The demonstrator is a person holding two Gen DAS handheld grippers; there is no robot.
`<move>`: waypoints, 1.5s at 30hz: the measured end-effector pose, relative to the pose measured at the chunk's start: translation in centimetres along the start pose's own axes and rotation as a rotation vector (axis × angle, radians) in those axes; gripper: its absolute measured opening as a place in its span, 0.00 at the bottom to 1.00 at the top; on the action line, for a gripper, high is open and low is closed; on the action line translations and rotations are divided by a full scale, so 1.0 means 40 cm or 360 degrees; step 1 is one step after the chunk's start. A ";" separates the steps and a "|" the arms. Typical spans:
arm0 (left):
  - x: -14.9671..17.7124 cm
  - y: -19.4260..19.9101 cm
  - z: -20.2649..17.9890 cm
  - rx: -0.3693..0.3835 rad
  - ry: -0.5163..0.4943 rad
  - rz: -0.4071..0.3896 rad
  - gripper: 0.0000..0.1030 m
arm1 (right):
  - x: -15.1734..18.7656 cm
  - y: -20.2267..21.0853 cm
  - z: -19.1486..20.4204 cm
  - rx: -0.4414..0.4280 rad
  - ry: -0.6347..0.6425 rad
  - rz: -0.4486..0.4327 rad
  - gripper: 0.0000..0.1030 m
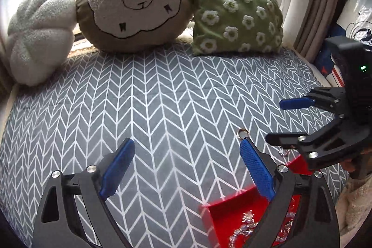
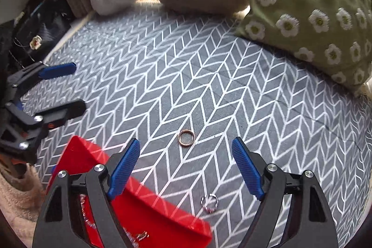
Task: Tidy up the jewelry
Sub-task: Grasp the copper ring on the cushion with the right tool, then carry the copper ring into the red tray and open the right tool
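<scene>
The right gripper (image 2: 186, 169) is being held with jaws wide and nothing between them, pointing down at the cloth (image 2: 209, 76); the left gripper (image 1: 187, 169) is likewise being held wide and empty, off to the side; no earlier state is being claimed.

Two rings are lying loose on the cloth; the gold ring (image 2: 186, 137) is lying flat just ahead of the right fingertips, and the stone ring (image 2: 210, 203) is lying between the right fingers, nearer the camera; both are apart from the red tray (image 2: 148, 208), in which jewelry (image 1: 246, 224) is already being kept; a pale chain-like item beside the tray in the left view is being noted, though what it is cannot be told.

The step in hand is judged to be a ring pickup; the jaws are best being centred over one ring only and lowered squarely until the pads are straddling the band; the cloth is soft, so snagging is being risked if the tips are pressed in; the closing is best being done slowly, since a thin band may be flicked aside.
</scene>
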State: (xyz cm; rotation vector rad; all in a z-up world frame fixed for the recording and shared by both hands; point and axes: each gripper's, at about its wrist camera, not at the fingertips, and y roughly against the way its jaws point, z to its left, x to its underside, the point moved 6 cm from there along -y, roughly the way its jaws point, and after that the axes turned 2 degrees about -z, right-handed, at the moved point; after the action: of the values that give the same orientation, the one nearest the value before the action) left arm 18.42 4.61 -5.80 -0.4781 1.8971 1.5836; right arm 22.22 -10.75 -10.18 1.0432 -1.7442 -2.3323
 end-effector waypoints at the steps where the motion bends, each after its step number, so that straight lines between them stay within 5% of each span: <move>1: 0.002 -0.009 0.006 0.0005 0.0009 0.0001 0.85 | 0.001 -0.022 -0.001 0.0003 0.0006 0.0019 0.75; 10: 0.022 -0.069 0.022 0.0032 0.0032 0.0067 0.85 | 0.018 -0.131 0.016 0.0102 0.0117 0.0128 0.54; 19: 0.024 -0.067 0.024 0.0043 0.0041 0.0066 0.85 | 0.008 -0.147 0.020 0.0082 0.0132 0.0169 0.45; 28: 0.025 -0.071 0.005 0.0023 -0.0023 0.0080 0.85 | 0.000 -0.146 0.020 0.0107 0.0148 0.0147 0.21; 39: 0.014 -0.079 -0.021 -0.0145 -0.0167 0.0055 0.84 | 0.004 -0.137 0.013 0.0095 0.0114 0.0131 0.21; 41: 0.009 -0.075 -0.023 -0.0140 -0.0167 0.0052 0.68 | 0.004 -0.132 0.011 0.0095 0.0109 0.0123 0.21; 45: 0.006 -0.070 -0.027 -0.0138 -0.0157 0.0067 0.54 | 0.002 -0.106 0.014 0.0099 0.0104 0.0088 0.21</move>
State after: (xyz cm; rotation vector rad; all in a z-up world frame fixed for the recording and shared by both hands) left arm 19.75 2.96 -7.97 -0.3913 1.7819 1.6908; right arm 23.32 -8.78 -13.80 1.0531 -1.8089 -2.1994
